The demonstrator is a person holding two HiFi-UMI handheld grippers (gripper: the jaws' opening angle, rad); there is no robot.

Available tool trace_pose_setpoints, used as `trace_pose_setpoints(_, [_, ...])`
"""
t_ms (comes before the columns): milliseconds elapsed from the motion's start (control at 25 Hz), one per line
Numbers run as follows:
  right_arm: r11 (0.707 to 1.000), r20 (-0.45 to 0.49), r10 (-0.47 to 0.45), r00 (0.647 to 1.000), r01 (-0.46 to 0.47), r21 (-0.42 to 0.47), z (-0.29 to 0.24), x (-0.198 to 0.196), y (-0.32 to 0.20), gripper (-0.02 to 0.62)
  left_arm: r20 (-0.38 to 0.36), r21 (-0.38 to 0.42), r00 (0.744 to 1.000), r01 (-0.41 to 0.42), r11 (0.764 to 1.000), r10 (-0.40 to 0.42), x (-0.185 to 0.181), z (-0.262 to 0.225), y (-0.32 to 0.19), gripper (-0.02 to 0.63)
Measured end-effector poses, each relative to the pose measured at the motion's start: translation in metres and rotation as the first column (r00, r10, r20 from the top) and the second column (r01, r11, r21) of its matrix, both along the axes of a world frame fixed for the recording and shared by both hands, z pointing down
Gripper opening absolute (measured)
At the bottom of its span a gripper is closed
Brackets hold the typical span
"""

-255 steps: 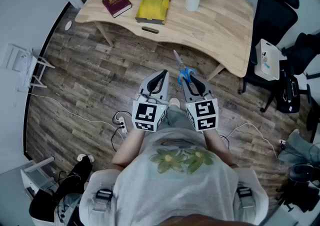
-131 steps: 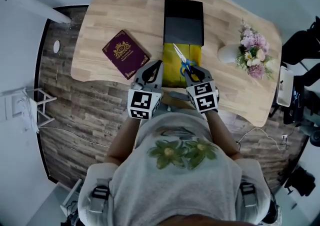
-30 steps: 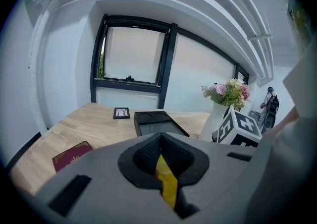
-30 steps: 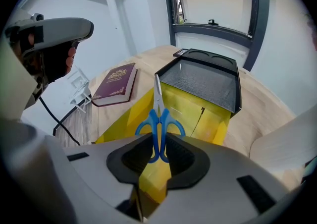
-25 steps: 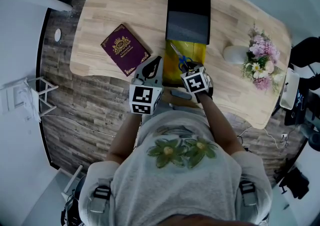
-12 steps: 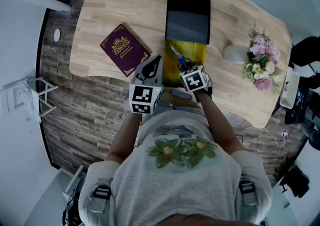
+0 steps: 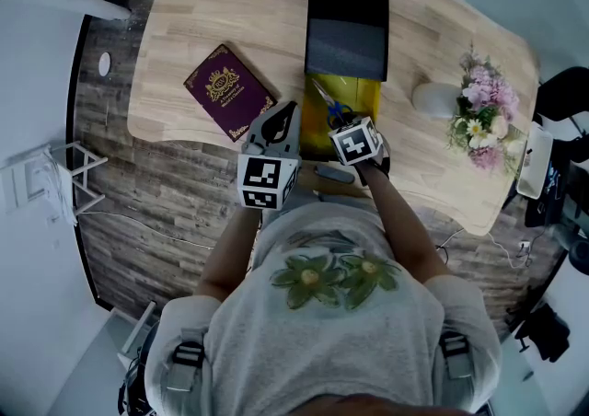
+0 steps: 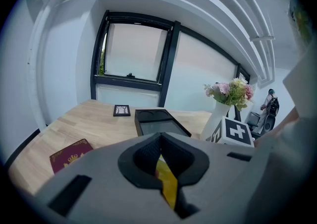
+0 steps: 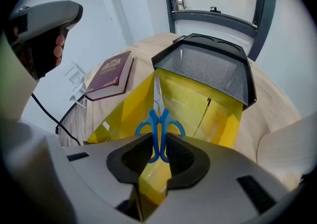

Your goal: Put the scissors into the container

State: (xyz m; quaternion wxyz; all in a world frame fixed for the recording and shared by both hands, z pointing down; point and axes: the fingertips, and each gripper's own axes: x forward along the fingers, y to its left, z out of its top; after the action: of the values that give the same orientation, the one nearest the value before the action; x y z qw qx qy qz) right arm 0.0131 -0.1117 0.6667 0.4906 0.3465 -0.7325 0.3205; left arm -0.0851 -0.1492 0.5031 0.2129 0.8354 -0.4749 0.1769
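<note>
My right jaws (image 9: pixel 158 152) press from both sides on the blue handle loops of the scissors (image 9: pixel 159 121). That keeps the pair closed and hanging straight, with the blades pointing away from me and downward. I grip at the handles so the long steel end is free to go in first.

The blades already reach between the side walls of the yellow container (image 9: pixel 203 104), while the handles sit above its near edge. I judge the scissors partly in but not yet let go, and I cannot tell whether the tip touches the bottom.

The black lid (image 9: pixel 208 64) covers only the far end of the container, leaving the near half open. That is why I come in steeply from the near side.

My left jaws (image 8: pixel 159 161) are together with nothing between them. They hover just left of the container at the front edge of the worktop (image 7: pixel 212 0), out of the way because one grip is enough for this.

The maroon book (image 7: pixel 228 92) and the vase of flowers (image 7: pixel 479 110) lie well apart on either side and do not crowd the drop.
</note>
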Motion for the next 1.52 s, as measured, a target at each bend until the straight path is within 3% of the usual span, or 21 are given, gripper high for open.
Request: trace_pose_setpoints(1520, [0.997, -0.057, 0.017, 0.998, -0.021, -0.074, 0.031, 0.000, -0.005, 0.080, 0.005, -0.034, 1.000, -0.018, 0.999, 0.018, -0.001, 0.016, -0.013, 0.007])
